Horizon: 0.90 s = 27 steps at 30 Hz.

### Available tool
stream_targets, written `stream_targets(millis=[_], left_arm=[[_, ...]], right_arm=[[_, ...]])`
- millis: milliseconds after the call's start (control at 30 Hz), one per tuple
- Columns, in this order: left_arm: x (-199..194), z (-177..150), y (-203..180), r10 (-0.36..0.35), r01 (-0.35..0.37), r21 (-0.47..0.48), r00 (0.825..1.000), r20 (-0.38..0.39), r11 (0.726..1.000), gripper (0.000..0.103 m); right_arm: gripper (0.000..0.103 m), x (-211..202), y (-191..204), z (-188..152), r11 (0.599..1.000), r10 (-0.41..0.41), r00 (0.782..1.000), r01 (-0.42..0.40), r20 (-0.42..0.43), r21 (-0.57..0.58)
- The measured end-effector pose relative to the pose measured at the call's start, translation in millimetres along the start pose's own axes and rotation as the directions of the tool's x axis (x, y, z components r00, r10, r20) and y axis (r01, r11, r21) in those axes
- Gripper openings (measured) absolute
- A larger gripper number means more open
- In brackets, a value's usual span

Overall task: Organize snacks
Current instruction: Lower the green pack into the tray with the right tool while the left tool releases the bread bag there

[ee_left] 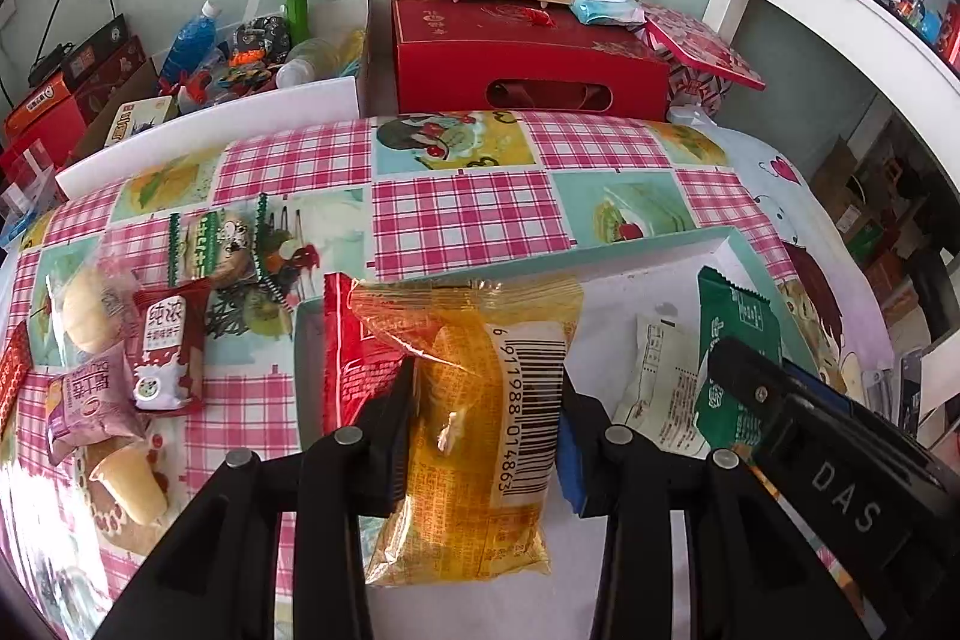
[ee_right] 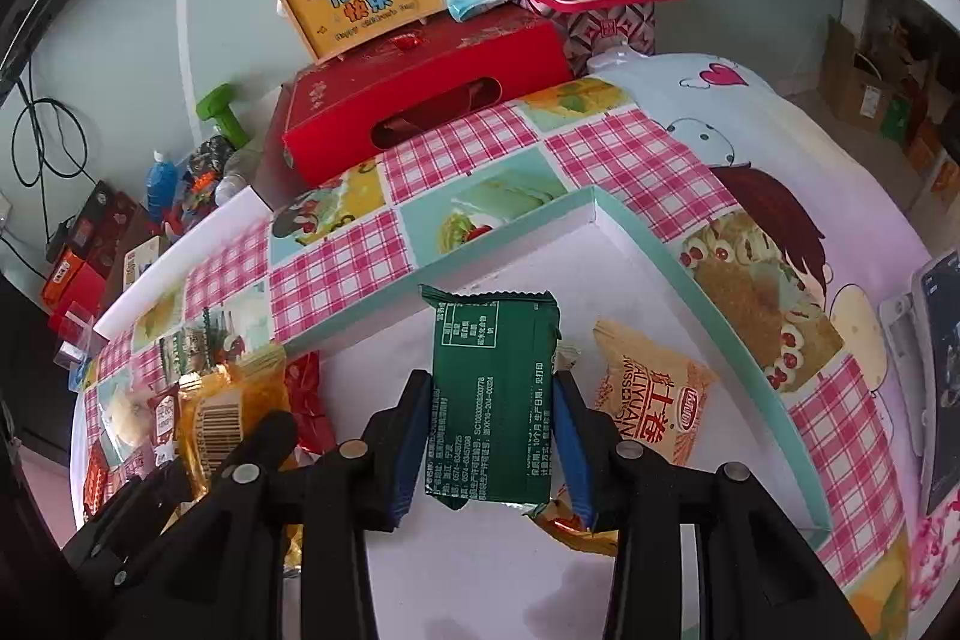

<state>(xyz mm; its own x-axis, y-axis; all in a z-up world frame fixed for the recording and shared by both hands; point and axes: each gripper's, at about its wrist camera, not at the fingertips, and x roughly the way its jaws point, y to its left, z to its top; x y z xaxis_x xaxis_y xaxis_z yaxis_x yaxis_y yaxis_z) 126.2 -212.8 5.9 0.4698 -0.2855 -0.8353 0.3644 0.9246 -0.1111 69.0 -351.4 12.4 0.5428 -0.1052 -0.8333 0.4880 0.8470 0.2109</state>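
While both hover over the tray (ee_right: pixel 690 274), each hand-held gripper (ee_left: pixel 486 400) (ee_right: pixel 492 400) clamps a packet.

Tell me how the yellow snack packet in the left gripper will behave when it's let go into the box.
The yellow snack packet looks soft and puffy, so probably light. Its glossy film may slide on the pads. Lying flat in the box, it should hardly roll.
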Motion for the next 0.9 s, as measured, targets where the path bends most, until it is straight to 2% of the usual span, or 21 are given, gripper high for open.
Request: stream_targets(millis=[133,233,367,400,433,500,700,767,800,833,900], left_arm=[[1.9,1.1,0.6,0.002,-0.002,-0.008,1.000,0.004,1.000,0.041],[0.4,1.2,2.5,0.014,-0.014,-0.009,1.000,0.000,1.000,0.048],[-7.1,3.1,5.7,0.007,-0.007,-0.022,1.000,-0.006,1.000,0.049],[-8.8,3.3,6.1,0.014,-0.014,-0.023,1.000,-0.012,1.000,0.053],[-10.8,3.8,7.0,0.024,-0.024,-0.026,1.000,-0.015,0.999,0.062],[-16.3,5.1,10.2,0.034,-0.035,-0.040,0.999,-0.013,0.999,0.072],[-24.6,7.0,27.2,0.064,-0.068,-0.113,0.997,-0.041,0.991,0.074],[-26.4,7.2,35.9,0.073,-0.078,-0.149,0.997,-0.039,0.986,0.077],[-26.7,7.3,38.5,0.079,-0.084,-0.160,0.996,-0.039,0.984,0.084],[-26.7,7.0,44.7,0.098,-0.104,-0.183,0.994,-0.039,0.978,0.090],[-25.8,6.3,52.8,0.128,-0.135,-0.212,0.991,-0.045,0.968,0.093]], right_arm=[[0.042,4.2,-3.5,0.3,1.000,-0.011,1.000,0.011,-0.008,0.004],[0.042,4.7,-4.3,0.6,1.000,-0.011,1.000,0.011,-0.012,0.008],[0.042,3.9,-1.8,0.2,1.000,-0.011,1.000,0.011,-0.011,-0.004],[0.042,3.7,-1.2,0.2,1.000,-0.013,1.000,0.012,-0.010,-0.006],[0.043,3.6,-1.2,0.1,1.000,-0.014,1.000,0.014,-0.010,-0.006],[0.043,2.8,-1.8,0.7,1.000,-0.018,1.000,0.018,-0.004,-0.001],[0.047,1.9,-2.6,2.4,1.000,-0.019,1.000,0.018,-0.008,-0.001],[0.048,2.1,-1.3,1.6,1.000,-0.020,1.000,0.019,-0.012,-0.008],[0.054,1.9,-0.1,1.3,1.000,-0.020,1.000,0.020,-0.012,-0.014],[0.066,1.3,2.6,1.0,1.000,-0.017,1.000,0.017,-0.009,-0.026],[0.081,-0.2,7.2,0.3,0.999,-0.009,1.000,0.009,0.004,-0.044]])
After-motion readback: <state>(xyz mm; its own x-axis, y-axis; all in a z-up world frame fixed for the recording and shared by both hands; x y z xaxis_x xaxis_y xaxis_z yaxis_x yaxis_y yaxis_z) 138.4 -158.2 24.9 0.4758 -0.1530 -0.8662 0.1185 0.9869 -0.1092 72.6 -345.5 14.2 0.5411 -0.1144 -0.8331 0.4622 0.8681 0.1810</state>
